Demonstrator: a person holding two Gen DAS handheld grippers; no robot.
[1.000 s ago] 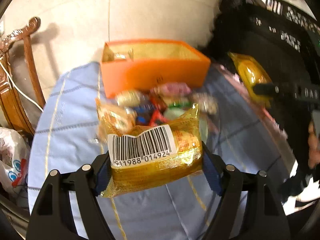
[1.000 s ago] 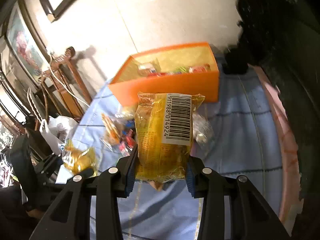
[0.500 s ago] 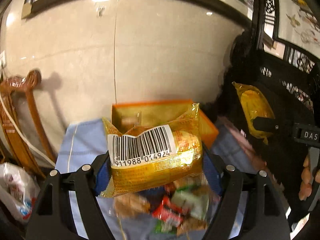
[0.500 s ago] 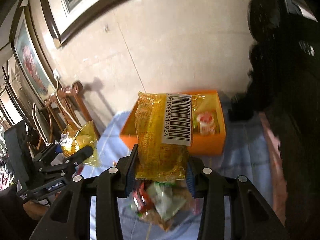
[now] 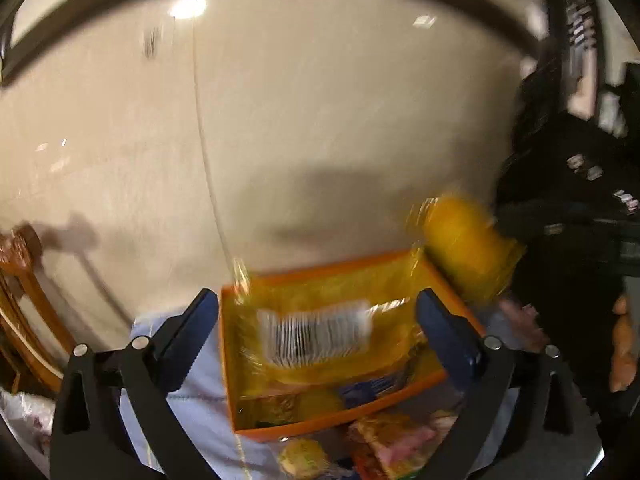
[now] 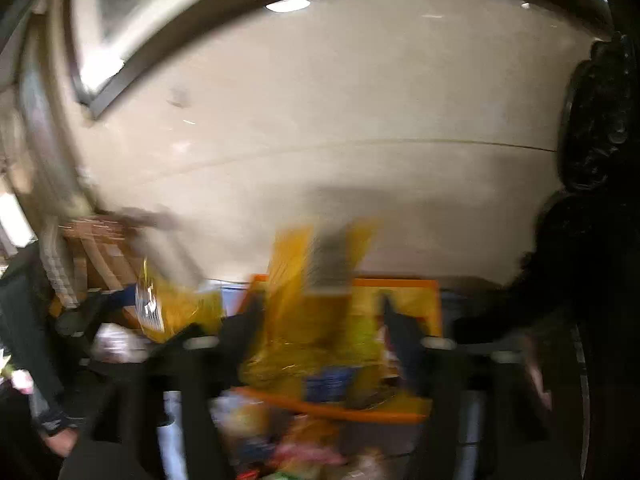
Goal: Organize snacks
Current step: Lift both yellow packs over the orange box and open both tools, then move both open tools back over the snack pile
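Note:
In the left wrist view my left gripper (image 5: 318,320) is open over the orange box (image 5: 280,428). A yellow snack packet with a barcode (image 5: 320,340) is blurred between the parted fingers, falling into the box. Another yellow packet (image 5: 468,248) shows at the right by the other gripper. In the right wrist view, which is heavily blurred, my right gripper (image 6: 320,320) has its fingers spread, and its yellow packet (image 6: 316,300) is over the orange box (image 6: 404,296). The left gripper's packet (image 6: 172,308) shows at the left.
Several loose snacks (image 5: 372,440) lie on the blue tablecloth (image 5: 192,412) in front of the box. A wooden chair (image 5: 20,280) stands at the left. A beige wall is behind, and dark carved furniture (image 5: 580,160) is at the right.
Both grippers moved forward over the orange box and opened. Both yellow packets left the fingers and are dropping toward the box.

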